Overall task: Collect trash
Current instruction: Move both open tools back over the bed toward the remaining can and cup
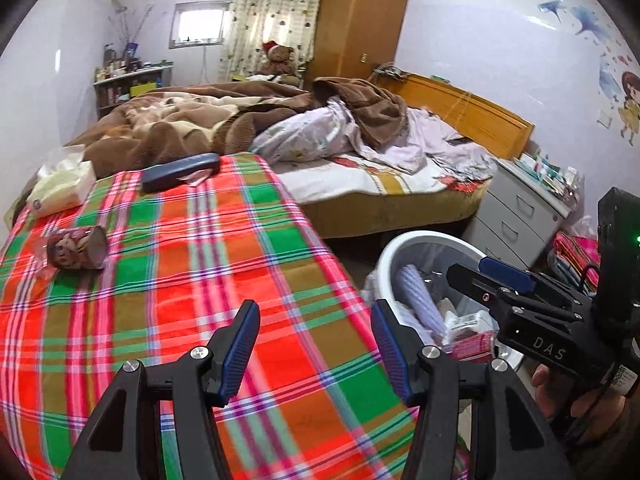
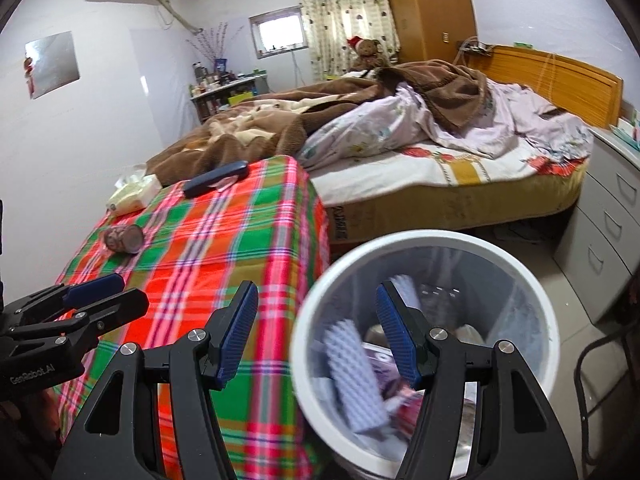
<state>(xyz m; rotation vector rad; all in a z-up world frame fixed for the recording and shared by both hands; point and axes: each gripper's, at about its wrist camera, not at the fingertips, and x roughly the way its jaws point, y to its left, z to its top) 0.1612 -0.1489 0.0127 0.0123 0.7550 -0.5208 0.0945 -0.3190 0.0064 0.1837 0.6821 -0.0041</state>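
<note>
The table (image 1: 224, 264) with the plaid cloth lies under and ahead of the left gripper (image 1: 314, 354), whose jaws stand apart with nothing between them. The white trash bin (image 2: 532, 292) stands upright below the right gripper (image 2: 316, 336), also open and empty. Far ahead to the left, a picture-printed cup (image 1: 76, 249) lies on its side, its long axis across the table, mouth toward the right.

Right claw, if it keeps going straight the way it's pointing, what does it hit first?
Probably the white trash bin: the open right claw straddles its near rim beside the plaid-covered table, though depth is uncertain.
</note>
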